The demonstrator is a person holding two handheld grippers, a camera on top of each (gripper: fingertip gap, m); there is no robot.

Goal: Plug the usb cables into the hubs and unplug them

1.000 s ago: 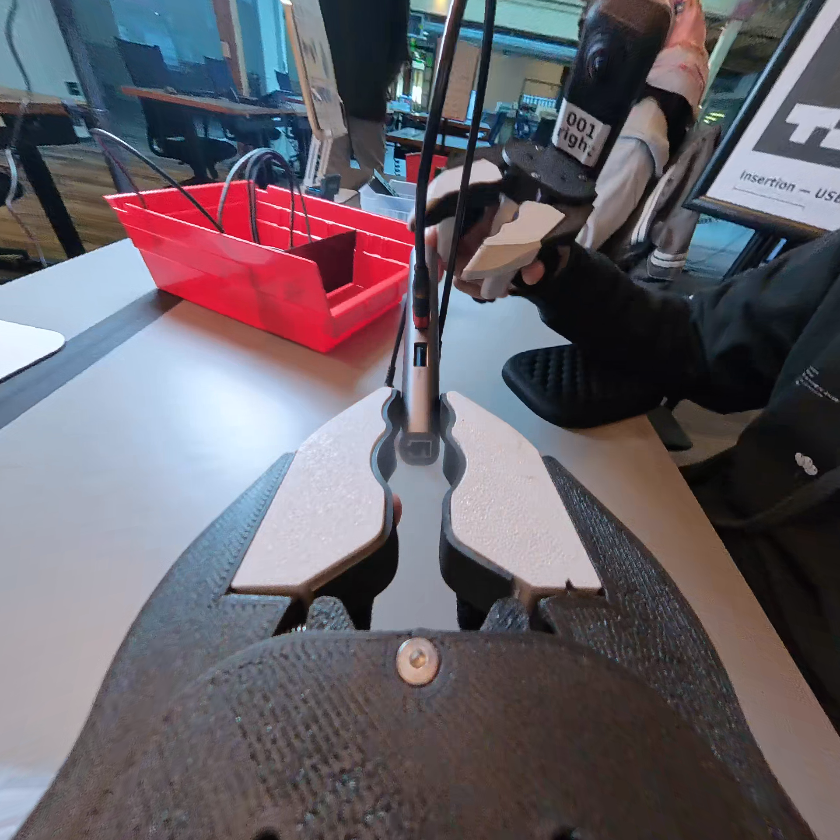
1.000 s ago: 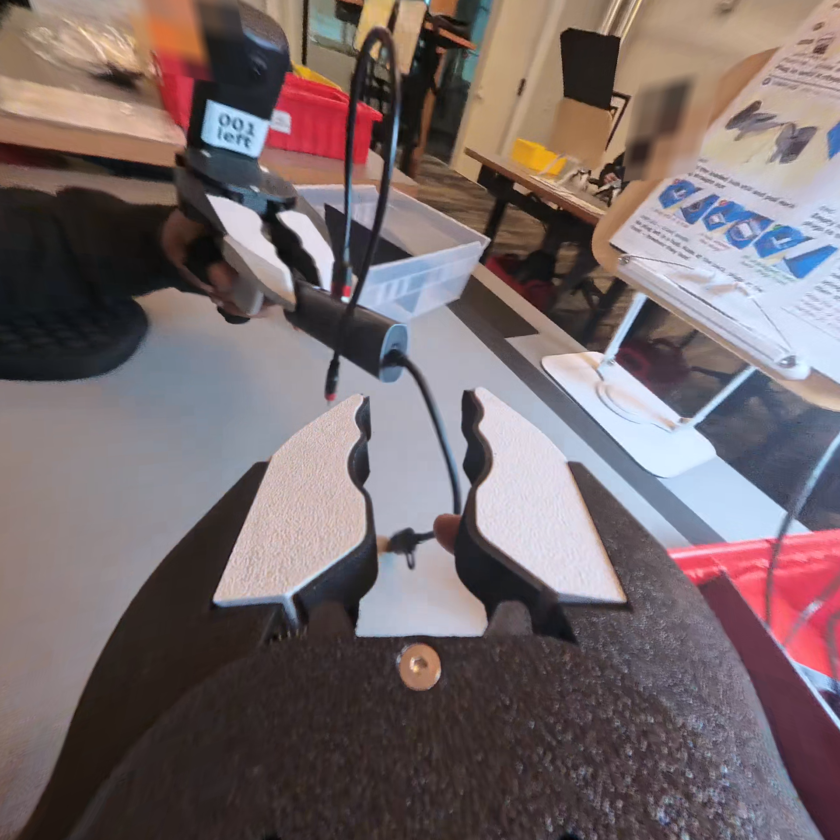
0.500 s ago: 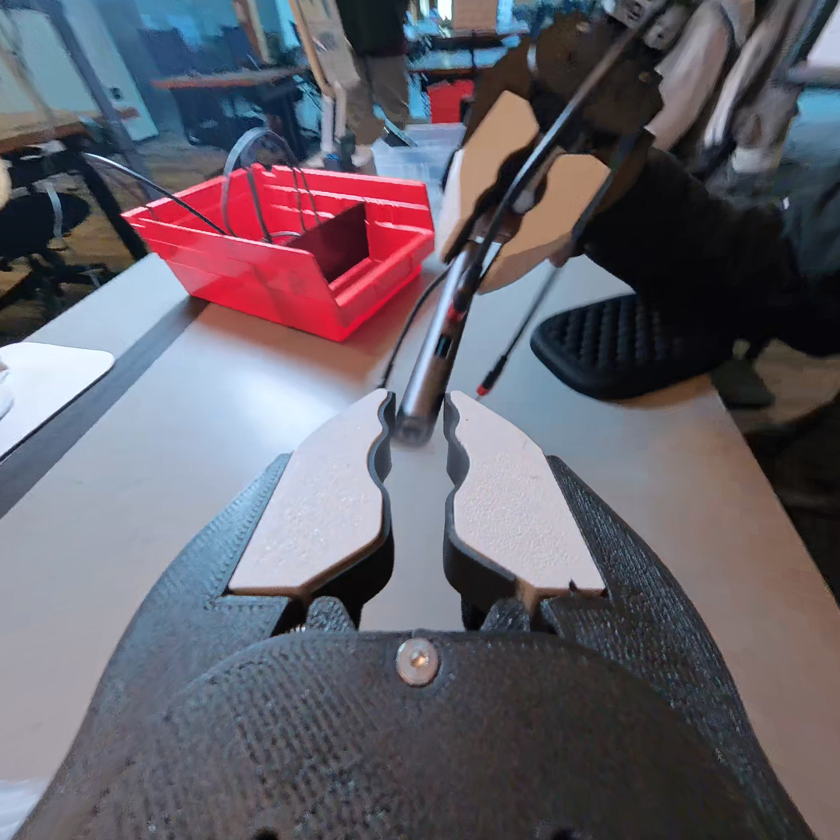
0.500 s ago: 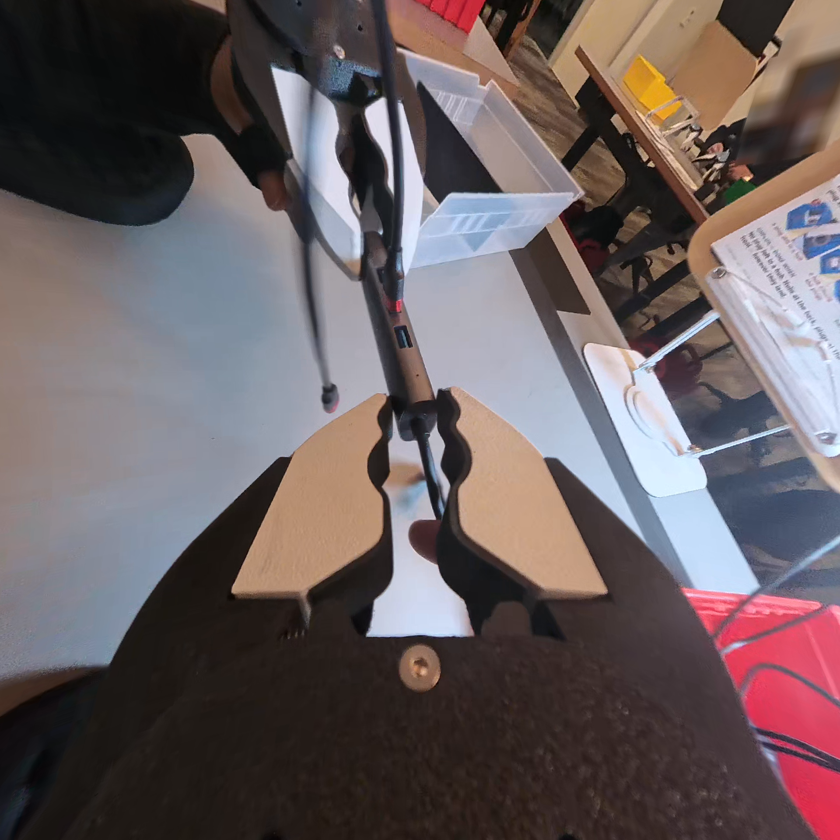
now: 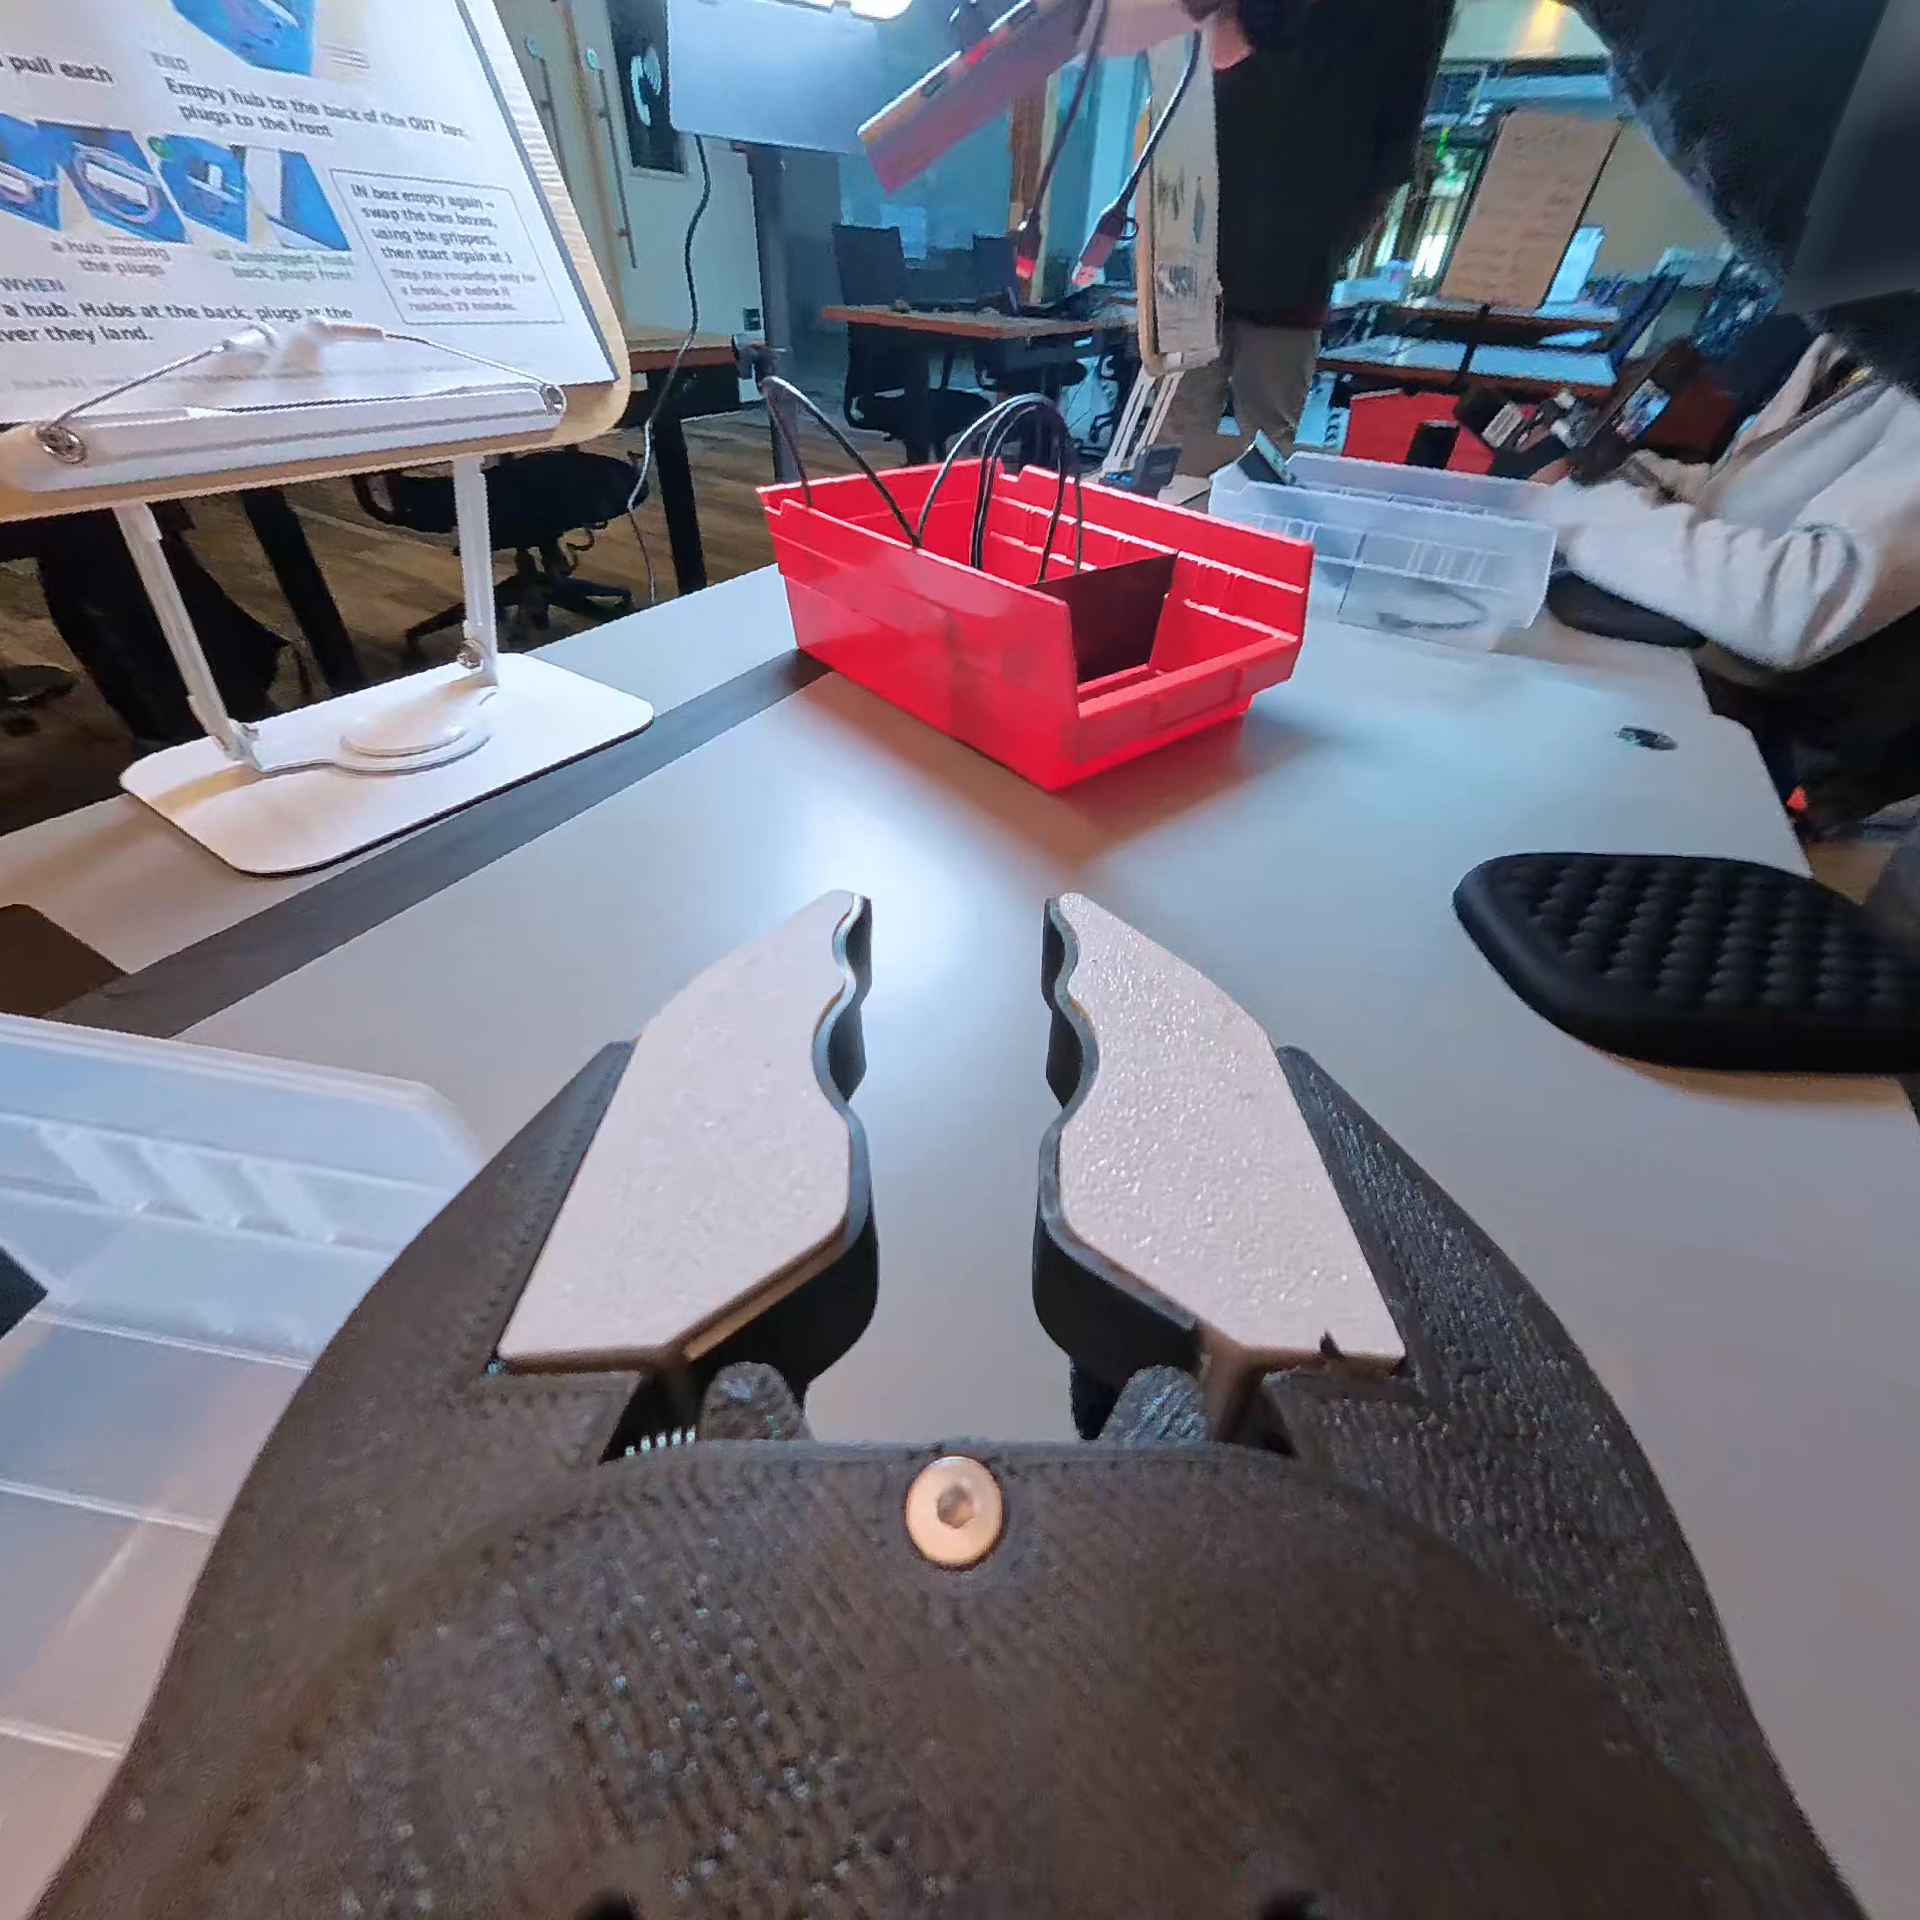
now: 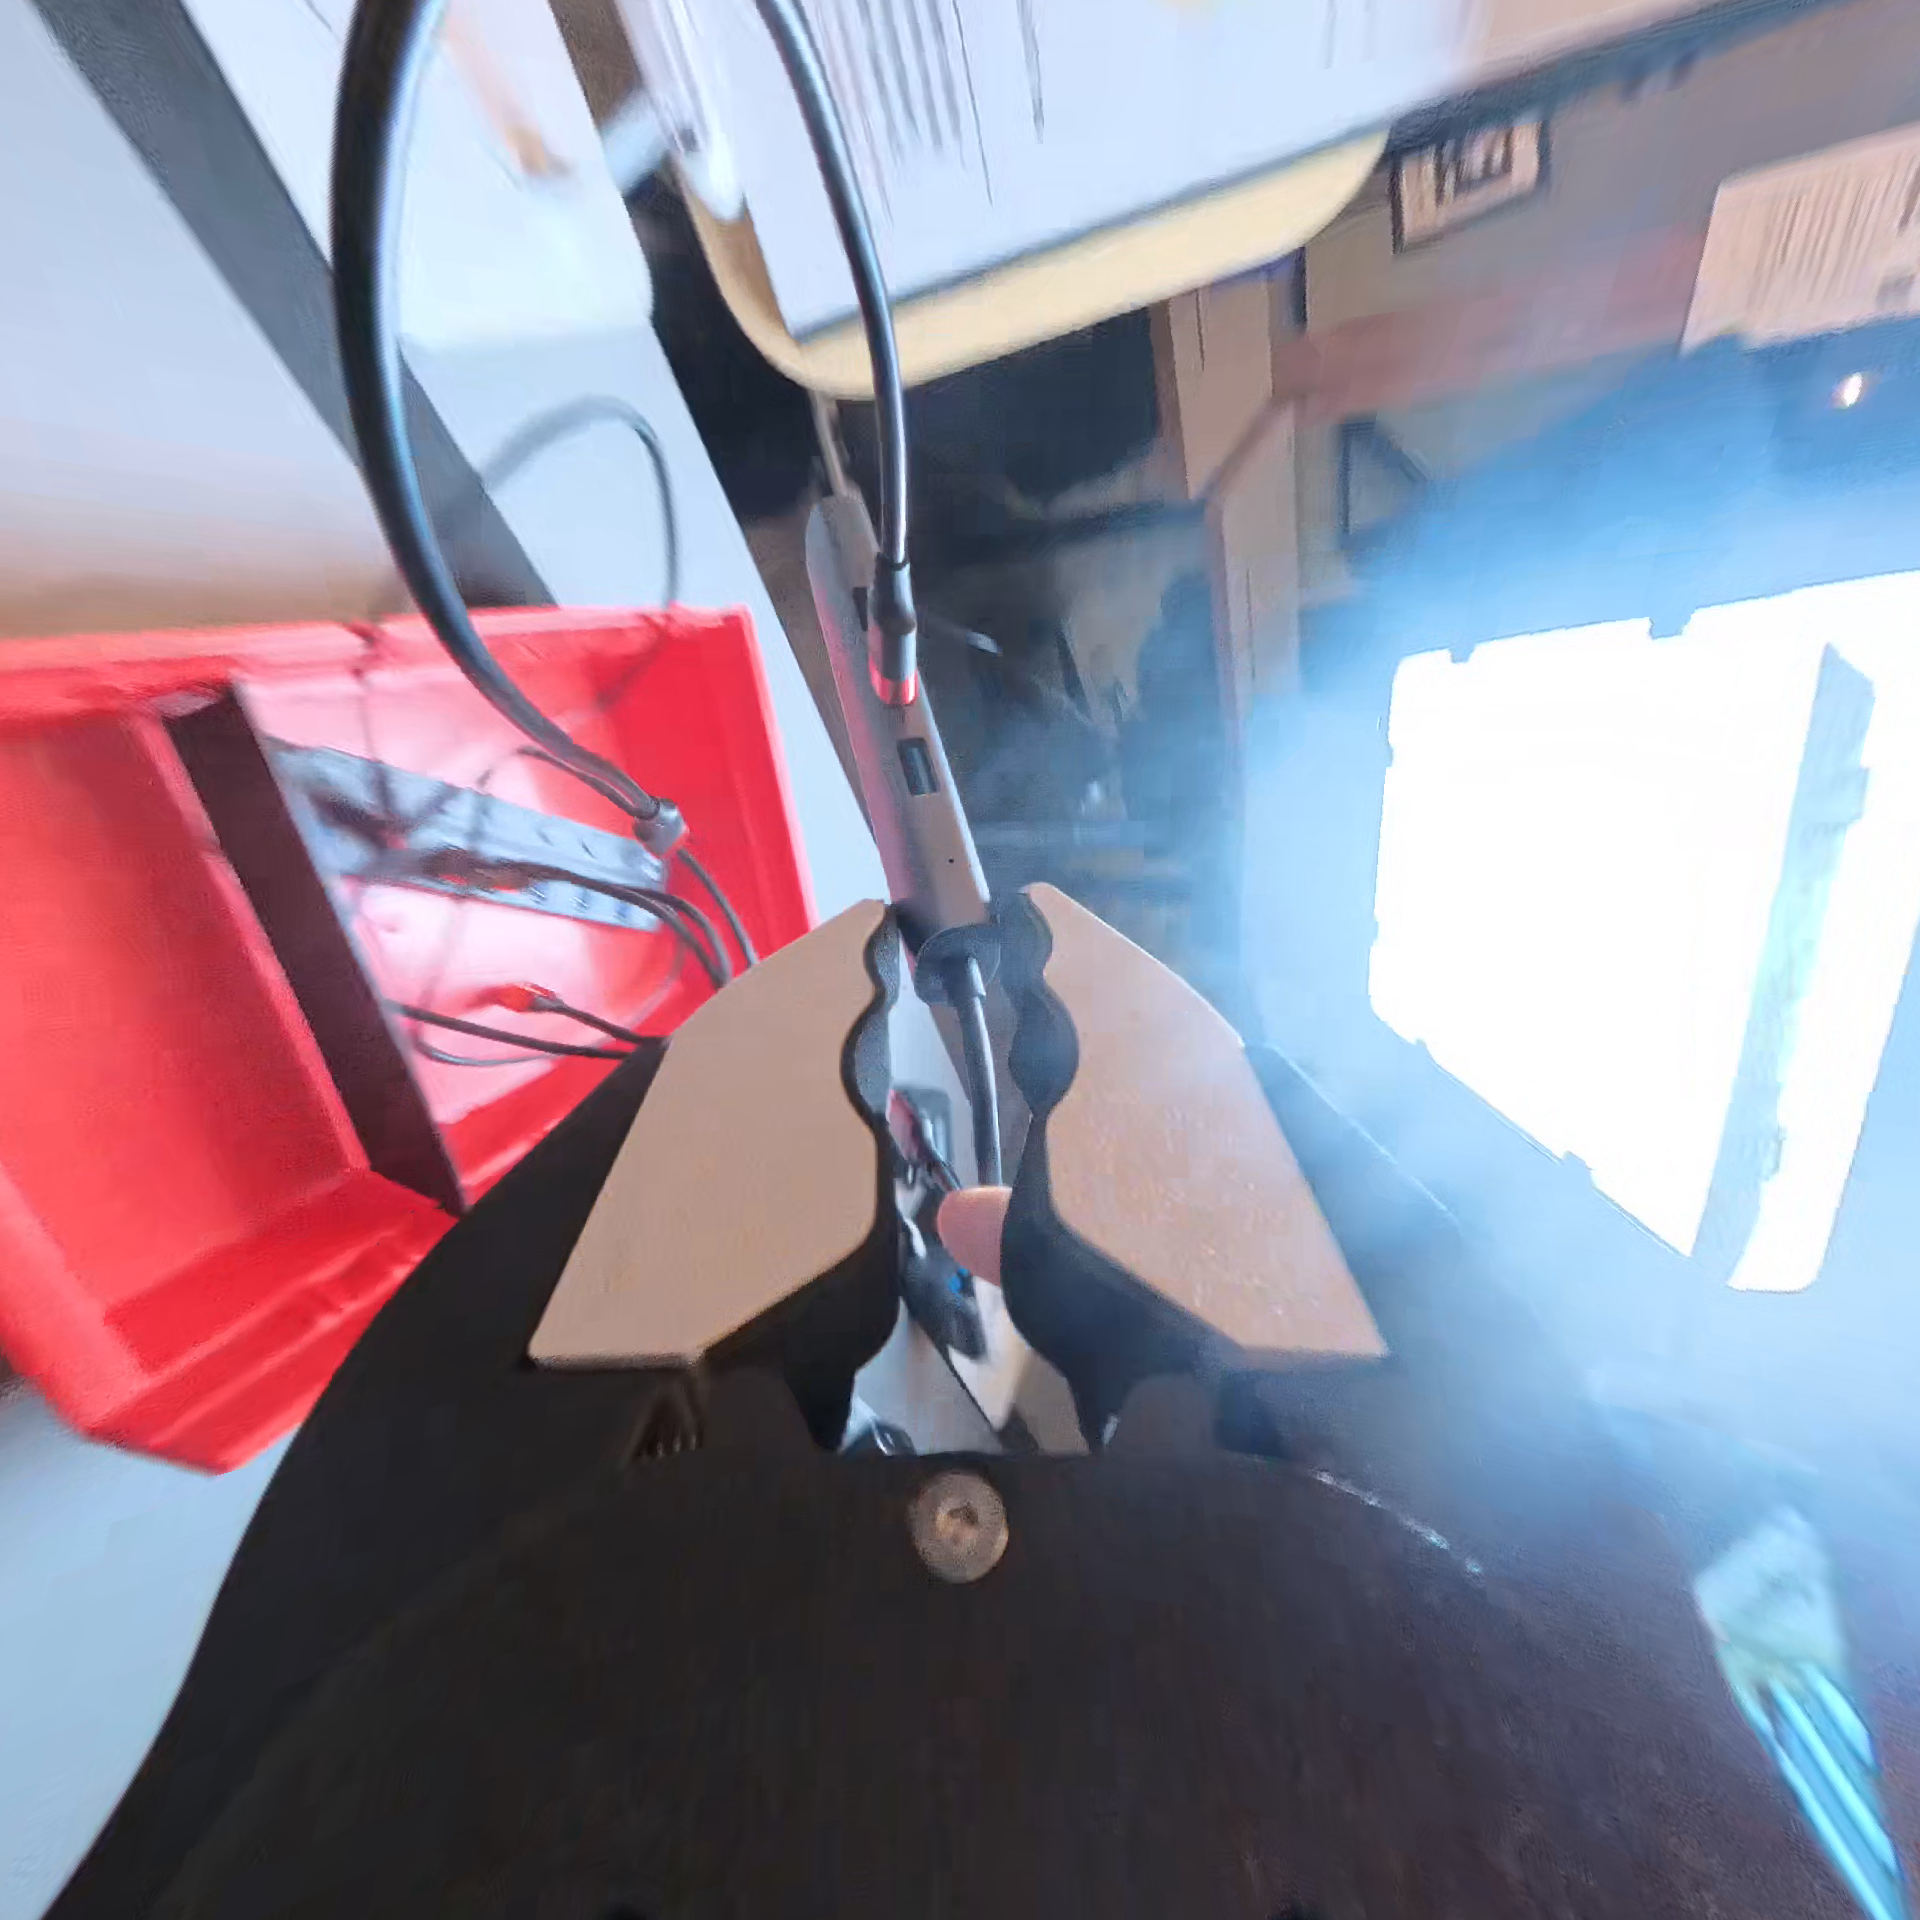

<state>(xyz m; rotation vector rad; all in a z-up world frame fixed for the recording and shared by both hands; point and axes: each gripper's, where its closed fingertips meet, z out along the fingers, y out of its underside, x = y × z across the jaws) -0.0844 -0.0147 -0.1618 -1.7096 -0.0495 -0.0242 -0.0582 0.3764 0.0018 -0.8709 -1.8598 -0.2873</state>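
Right gripper [image 6: 951, 925] is clamped on the tail end of the slim grey metal USB hub [image 6: 914, 769], whose long axis runs straight ahead, away from its fingertips. One black cable with a red-ringed plug [image 6: 891, 634] sits in a side port. The hub hangs in the air beyond the rim of the red plastic bin [image 6: 312, 935], off to this gripper's left, where more hubs and cables lie. Left gripper [image 5: 956, 925] is spread wide, holding nothing, low over the grey table [image 5: 1299, 883], with that bin well ahead. The right one looks set to drop it in.
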